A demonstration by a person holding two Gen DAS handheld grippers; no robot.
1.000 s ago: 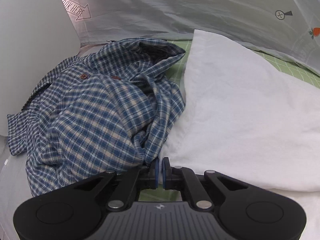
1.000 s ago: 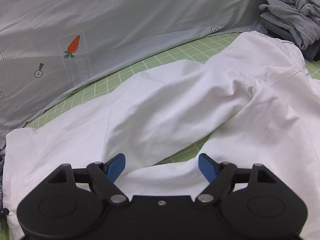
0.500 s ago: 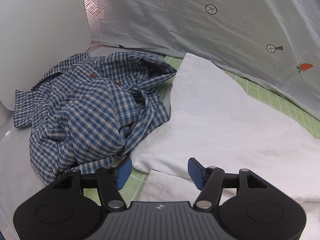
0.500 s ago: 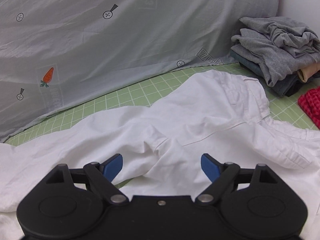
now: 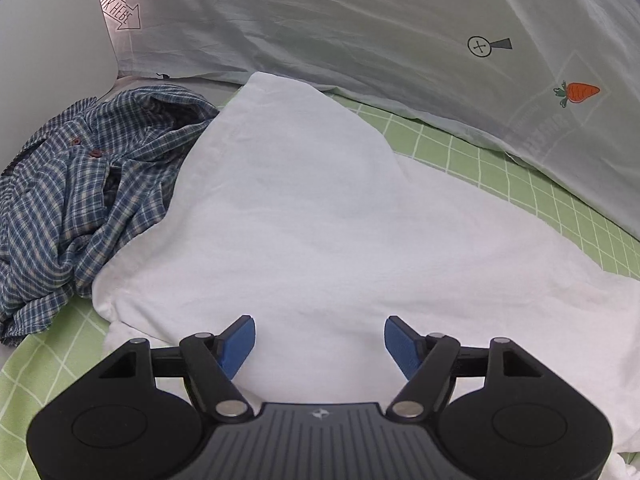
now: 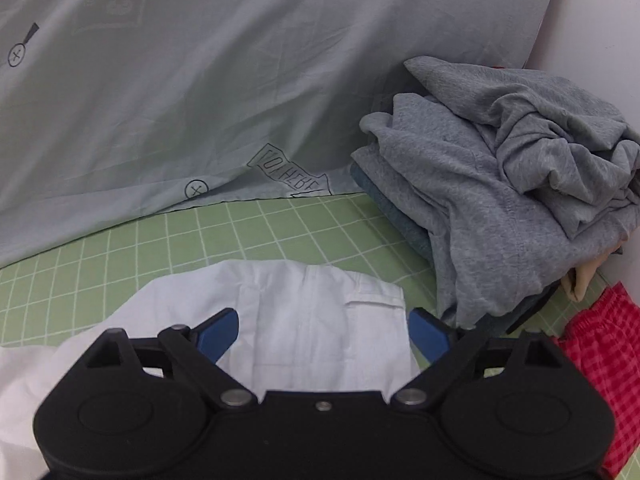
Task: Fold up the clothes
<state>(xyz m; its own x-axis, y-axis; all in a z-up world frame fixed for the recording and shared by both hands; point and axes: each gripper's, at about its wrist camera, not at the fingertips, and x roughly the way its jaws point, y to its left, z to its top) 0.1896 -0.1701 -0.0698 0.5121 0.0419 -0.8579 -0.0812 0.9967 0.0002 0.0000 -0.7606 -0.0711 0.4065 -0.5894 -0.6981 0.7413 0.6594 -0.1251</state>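
Currently: left gripper [image 5: 319, 338] over white garment [image 5: 320, 216], jaws spread and opening, blue pads [image 5: 238, 343] apart, nothing pinched; white cloth below and between them, not gripped. White garment spread across green grid mat [image 5: 472, 152], one folded corner pointing toward far pale sheet [image 5: 360, 32]. Blue plaid shirt [image 5: 80, 184] crumpled at left, touching white garment's left edge, partly under it. Pale sheet as backdrop, printed with a carrot [image 5: 578, 92], crossed circles, arrow label. White curved panel [image 5: 48, 40] at far left.

Right gripper [image 6: 323, 336] also wide and opening, blue pads [image 6: 219, 334] clear of cloth, nothing held. White garment [image 6: 304, 316] end below it in right wrist view, waistband-like hem with a flat pocket or tab at right, lying on green grid mat [image 6: 240, 236]. Just right of it: stack of folded clothes, grey garment [image 6: 500, 184] on top, loosely bunched, darker blue layer under, a beige piece [image 6: 580, 280] sticking out at bottom right. Red checked cloth [image 6: 600, 344] at near right, beside the stack. Pale sheet [image 6: 240, 80] behind, printed label near its lower edge. Contact between grey stack and white garment: cannot tell.
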